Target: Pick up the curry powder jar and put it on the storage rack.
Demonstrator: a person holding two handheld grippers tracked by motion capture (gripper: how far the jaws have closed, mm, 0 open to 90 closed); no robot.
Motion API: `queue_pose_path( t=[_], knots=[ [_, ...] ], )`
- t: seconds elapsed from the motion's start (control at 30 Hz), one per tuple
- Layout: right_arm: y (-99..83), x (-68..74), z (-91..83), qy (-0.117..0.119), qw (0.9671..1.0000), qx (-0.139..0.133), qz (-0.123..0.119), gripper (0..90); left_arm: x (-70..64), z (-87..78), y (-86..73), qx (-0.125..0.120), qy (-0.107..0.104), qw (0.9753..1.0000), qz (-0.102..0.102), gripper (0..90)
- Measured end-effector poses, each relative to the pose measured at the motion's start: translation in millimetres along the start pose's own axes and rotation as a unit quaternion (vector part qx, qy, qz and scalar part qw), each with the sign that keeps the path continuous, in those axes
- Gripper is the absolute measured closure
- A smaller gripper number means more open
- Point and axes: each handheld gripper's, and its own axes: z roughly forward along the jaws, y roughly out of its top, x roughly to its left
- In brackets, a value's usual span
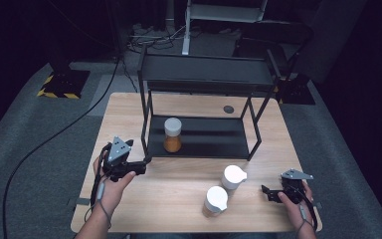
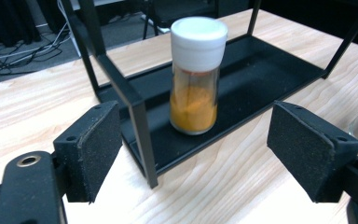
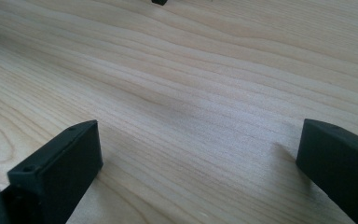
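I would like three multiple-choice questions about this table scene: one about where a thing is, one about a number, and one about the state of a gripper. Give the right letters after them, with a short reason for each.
1. Where does the jar with orange powder stand?
A. on the lower shelf of the black rack
B. on the top shelf of the rack
C. on the floor

2. How many white-lidded jars are in the high view?
A. one
B. three
C. five

3. In what state is the left gripper?
A. shut on a jar
B. open, holding nothing
C. shut on the rack

Answers:
1 A, the jar rests on the rack's lower shelf.
2 B, one is on the shelf and two jars stand on the wooden table.
3 B, its jaws stand wide apart with nothing between them.
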Motion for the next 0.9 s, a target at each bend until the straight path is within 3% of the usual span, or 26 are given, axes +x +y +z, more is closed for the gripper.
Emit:
queue_pose_path(
  t=[0.9],
  knots=[
    [-0.2,0.4,0.0,-0.001,1.0000,-0.001,0.001,0.0,6.6,-8.8,-58.4,0.050,0.022,0.9985,0.002,16.4]
  ],
)
